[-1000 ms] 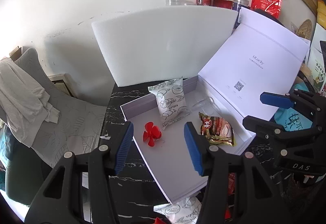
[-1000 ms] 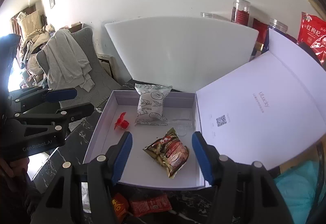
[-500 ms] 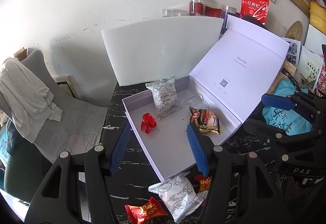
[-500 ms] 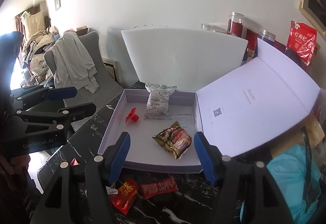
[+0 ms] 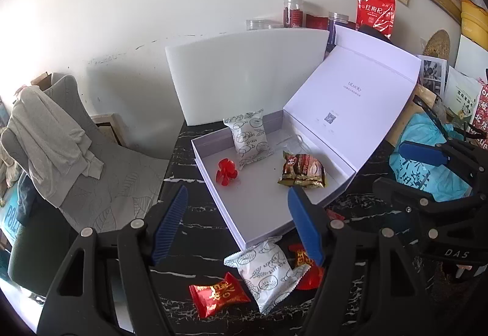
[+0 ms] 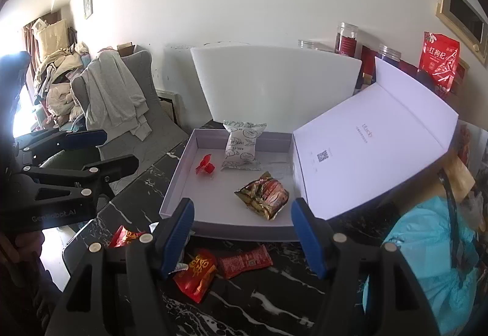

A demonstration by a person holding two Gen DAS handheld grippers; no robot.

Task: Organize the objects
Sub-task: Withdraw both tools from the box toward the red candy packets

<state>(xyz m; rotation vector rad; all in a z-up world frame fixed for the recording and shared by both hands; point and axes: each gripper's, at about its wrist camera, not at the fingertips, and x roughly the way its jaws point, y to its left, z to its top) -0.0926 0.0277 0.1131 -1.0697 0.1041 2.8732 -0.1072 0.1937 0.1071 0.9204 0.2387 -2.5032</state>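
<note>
Both claws, left (image 5: 238, 224) and right (image 6: 242, 233), hang spread apart and empty above loose candies (image 6: 198, 270) on a black marble tabletop (image 5: 189, 232). Beyond them an open white box (image 6: 183, 183) holds three snacks. White wall behind.

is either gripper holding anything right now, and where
Nothing is held. The left gripper and right gripper are both open, with only air between their fingers.

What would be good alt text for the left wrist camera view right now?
The open left tool hovers over a black marble table, facing an open white box that holds a white pastry packet, a red candy and a brown snack packet. More wrapped snacks lie on the table before it.
</note>
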